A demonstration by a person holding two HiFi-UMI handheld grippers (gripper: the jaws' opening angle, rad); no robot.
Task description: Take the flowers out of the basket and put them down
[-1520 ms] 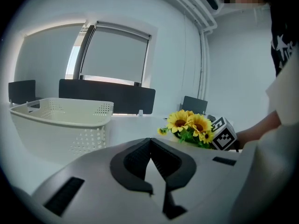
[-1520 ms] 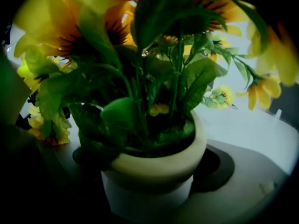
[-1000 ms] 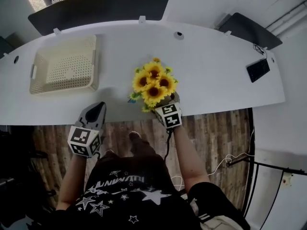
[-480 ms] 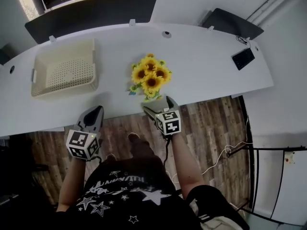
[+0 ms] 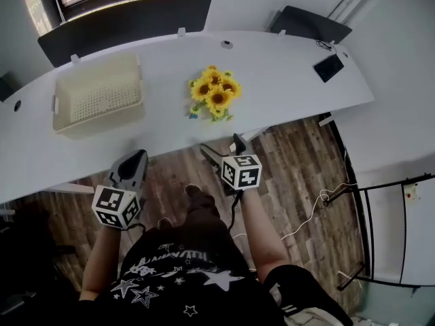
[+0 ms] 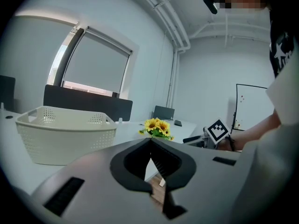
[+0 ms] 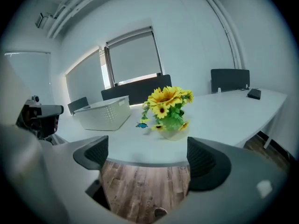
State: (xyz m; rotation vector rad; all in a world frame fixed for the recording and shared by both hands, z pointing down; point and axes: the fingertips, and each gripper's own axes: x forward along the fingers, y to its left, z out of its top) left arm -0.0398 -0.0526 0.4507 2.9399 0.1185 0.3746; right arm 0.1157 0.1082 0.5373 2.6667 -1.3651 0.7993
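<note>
Standing on the white desk (image 5: 285,90), the flowers (image 5: 215,94) are a tight bunch of yellow sunflower heads. They are outside the cream basket (image 5: 98,100) and well apart from it, to its right. In the head view the blooms cover their own stems and whatever keeps them upright. The right gripper view shows only a pale, blurred base under the green leaves, and I cannot tell what it is. A small blue butterfly (image 7: 141,124) sits low on the left side of the bunch.

The left gripper view shows the basket's perforated outer wall and rim but hides its floor. The left gripper (image 6: 150,141) is held just off the desk's near edge, in front of the basket. Its jaws are clenched tip to tip with nothing between them, and from above they read as one dark wedge.

The right gripper (image 7: 148,156) is also off the desk, near the edge in front of the flowers. Its jaws are released and wide, framing only the desk edge and the wooden floor (image 5: 299,161). Its marker cube (image 5: 241,171) covers most of its body in the head view.

A dark flat device (image 5: 328,67) lies near the desk's right end, too small to identify. The desk's left end is cut off by the frame.
</note>
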